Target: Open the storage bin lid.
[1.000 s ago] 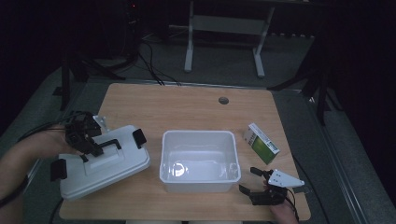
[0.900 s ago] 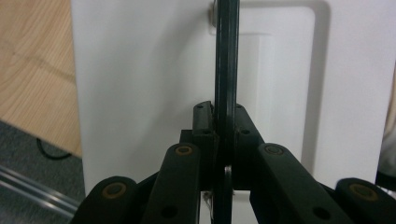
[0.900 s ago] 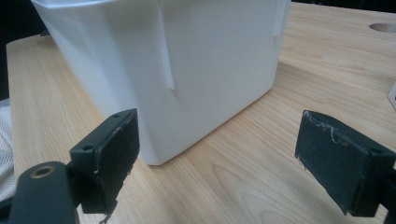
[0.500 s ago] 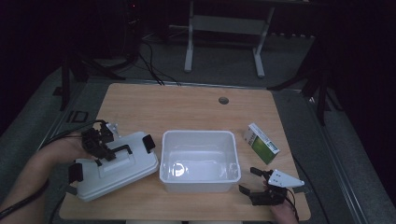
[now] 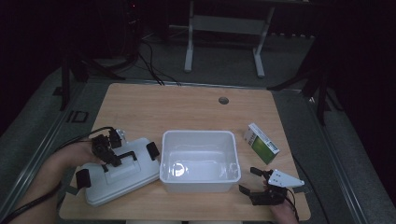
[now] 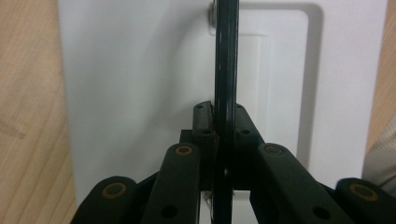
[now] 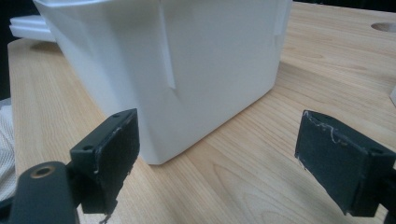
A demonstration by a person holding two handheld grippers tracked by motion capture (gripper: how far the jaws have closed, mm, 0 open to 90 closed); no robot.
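Observation:
A white lid (image 5: 122,179) with a black handle (image 5: 125,158) and black clips at its ends lies low over the table, left of the white bin (image 5: 198,136), its right edge close to the bin's wall. My left gripper (image 5: 109,153) is shut on the handle. In the left gripper view the jaws (image 6: 219,119) pinch the thin black handle (image 6: 227,65) above the lid's white top (image 6: 140,70). My right gripper (image 5: 248,180) stands open near the table's front right edge, with nothing between its pads (image 7: 219,154), facing the bin's wall (image 7: 187,56).
A green and white box (image 5: 261,143) lies to the right of the bin. The wooden table (image 5: 187,109) has a round cable hole (image 5: 223,100) at the back. A dark floor with stands and cables surrounds the table.
My left gripper has brought the lid down and to the right, closer to the bin. The right gripper has stayed where it was.

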